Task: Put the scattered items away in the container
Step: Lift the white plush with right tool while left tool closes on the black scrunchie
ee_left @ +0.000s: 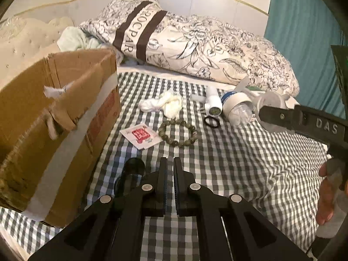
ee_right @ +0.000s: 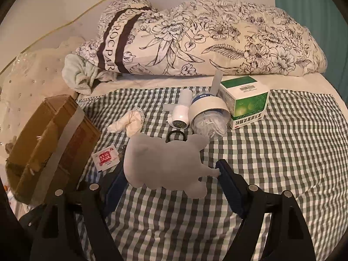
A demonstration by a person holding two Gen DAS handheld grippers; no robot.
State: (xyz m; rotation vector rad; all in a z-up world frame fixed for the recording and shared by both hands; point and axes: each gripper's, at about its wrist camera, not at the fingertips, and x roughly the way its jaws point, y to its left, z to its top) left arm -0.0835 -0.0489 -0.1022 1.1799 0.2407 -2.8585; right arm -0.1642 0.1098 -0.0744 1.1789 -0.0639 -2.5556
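Observation:
A cardboard box [ee_left: 54,113] stands at the left on the checked bedsheet; it also shows in the right wrist view [ee_right: 52,139]. Scattered items lie beyond my grippers: a red-and-white sachet [ee_left: 140,136], a green bead bracelet [ee_left: 178,134], a white crumpled cloth [ee_left: 162,104], a black hair tie [ee_left: 211,122], a white bottle [ee_left: 213,104], a tape roll [ee_right: 207,111] and a green-and-white box [ee_right: 244,100]. My left gripper [ee_left: 170,163] is shut and empty, just short of the sachet and bracelet. My right gripper [ee_right: 171,174] is open; a blurred grey patch hides what lies between its fingers.
A floral folded quilt [ee_left: 195,43] lies along the back of the bed, with a pale green towel [ee_left: 74,39] beside it. A dark round object [ee_left: 132,169] lies by the box near the left gripper. A teal curtain [ee_left: 304,21] hangs at the right.

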